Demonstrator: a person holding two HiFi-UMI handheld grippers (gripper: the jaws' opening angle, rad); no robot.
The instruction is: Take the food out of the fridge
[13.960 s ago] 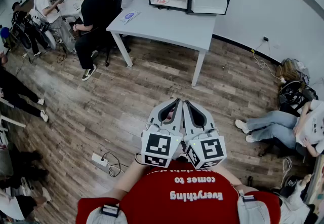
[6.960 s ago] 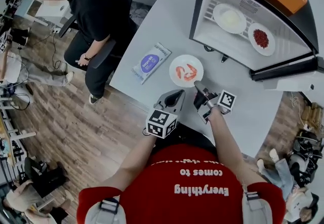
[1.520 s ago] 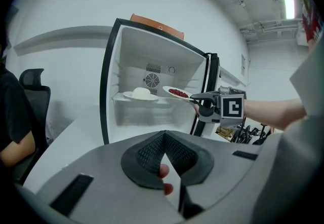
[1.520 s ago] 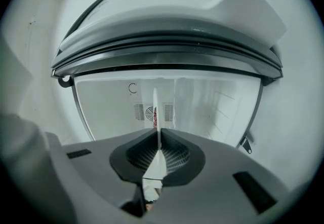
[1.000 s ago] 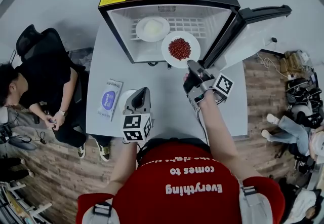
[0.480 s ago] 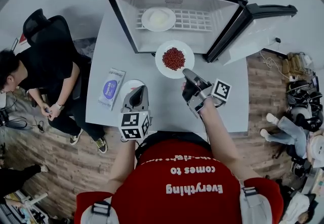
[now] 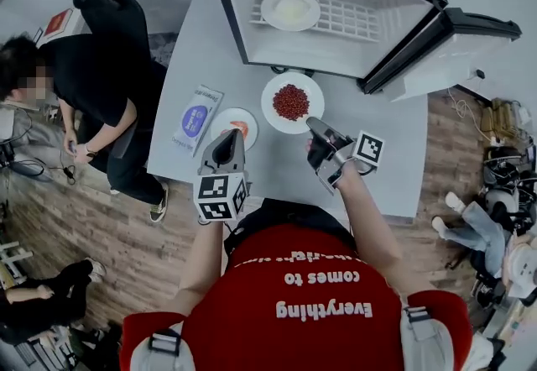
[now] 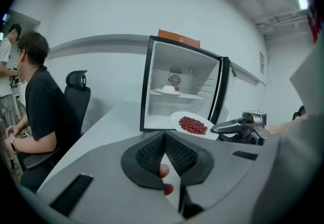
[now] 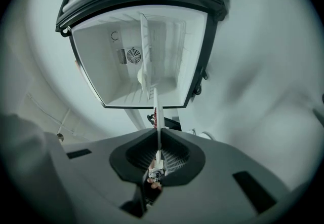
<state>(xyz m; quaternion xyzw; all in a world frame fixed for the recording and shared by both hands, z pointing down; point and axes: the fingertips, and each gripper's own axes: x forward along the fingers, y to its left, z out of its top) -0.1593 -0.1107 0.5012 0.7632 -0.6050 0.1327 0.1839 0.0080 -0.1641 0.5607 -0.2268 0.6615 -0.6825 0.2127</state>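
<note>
The small fridge (image 7: 336, 25) stands open on the grey table (image 7: 377, 164). One white plate of pale food (image 7: 289, 8) sits on its wire shelf. My right gripper (image 7: 312, 124) is shut on the near rim of a white plate of red beans (image 7: 291, 102), held out in front of the fridge over the table. In the right gripper view that plate (image 9: 156, 111) runs edge-on between the jaws of the right gripper (image 9: 157, 142). A plate of shrimp (image 7: 241, 119) lies on the table, left of the beans. My left gripper (image 7: 230, 138) is shut and empty, its tip at that plate's near edge.
A blue and white packet (image 7: 195, 119) lies on the table's left part. The fridge door (image 7: 453, 46) swings out to the right. A person in black (image 7: 92, 84) sits on an office chair just left of the table; more people sit on the wooden floor around.
The right gripper has drawn the plate of red beans out of the fridge and lowered it toward me over the table. The left gripper has shifted forward to the shrimp plate.
</note>
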